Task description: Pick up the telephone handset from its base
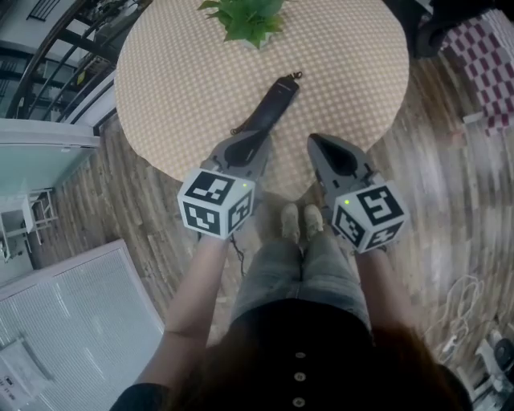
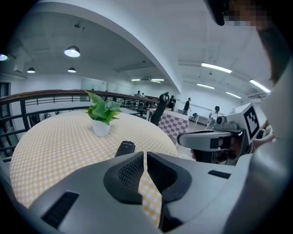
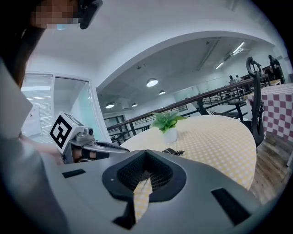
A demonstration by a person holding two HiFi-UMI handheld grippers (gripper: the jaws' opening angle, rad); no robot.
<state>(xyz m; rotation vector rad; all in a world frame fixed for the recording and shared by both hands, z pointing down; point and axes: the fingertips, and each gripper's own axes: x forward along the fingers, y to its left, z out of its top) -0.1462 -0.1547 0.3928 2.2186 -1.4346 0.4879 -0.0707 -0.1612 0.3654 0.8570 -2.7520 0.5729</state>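
Note:
A black telephone handset (image 1: 269,108) lies slantwise on the round table's yellow-checked cloth (image 1: 177,80), a curly cord at its near end. No base shows beside it. My left gripper (image 1: 255,138) hovers at the handset's near end, jaws shut with nothing between them. In the left gripper view the handset (image 2: 124,147) lies just beyond the left gripper (image 2: 144,153). My right gripper (image 1: 312,138) is to the right of the handset and apart from it, shut and empty. In the right gripper view the handset (image 3: 171,151) peeks over the right gripper (image 3: 146,151).
A potted green plant (image 1: 249,18) stands at the table's far side. The table's near edge is over the person's shoes (image 1: 299,221). A red-checked table (image 1: 486,56) stands to the right, a dark railing (image 1: 56,48) to the left, and a glass partition (image 1: 48,152) nearby.

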